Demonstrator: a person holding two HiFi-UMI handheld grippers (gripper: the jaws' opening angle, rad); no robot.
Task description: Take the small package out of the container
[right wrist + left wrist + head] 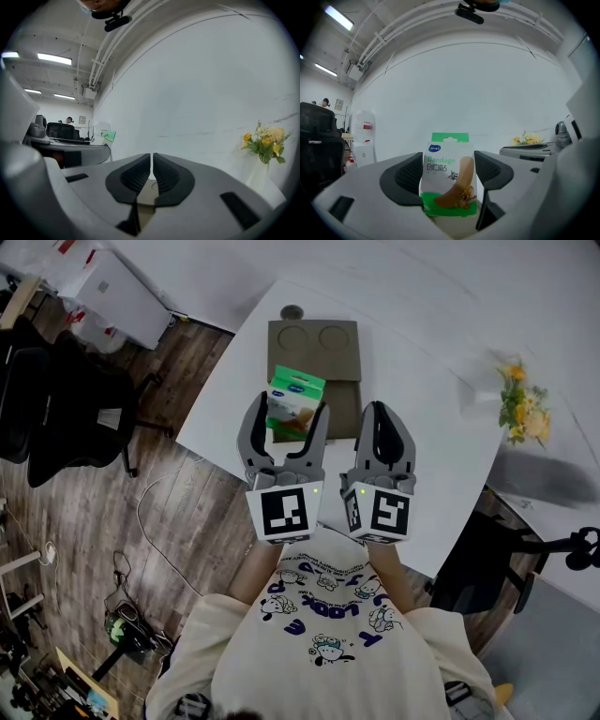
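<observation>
A small green-and-white bandage package (294, 404) (449, 176) stands upright between the jaws of my left gripper (289, 413) (448, 173), which is shut on it and holds it above the table. Just beyond it on the white table (234, 371) lies the brown tray-like container (315, 352), with two round hollows at its far end. My right gripper (383, 423) (151, 173) hovers beside the left one, to the right of the container, jaws shut with nothing between them.
A vase of yellow flowers (521, 409) (266, 143) stands at the table's right side. Black office chairs (56, 409) are on the wooden floor to the left. A person's arms and printed shirt (323, 615) fill the lower middle.
</observation>
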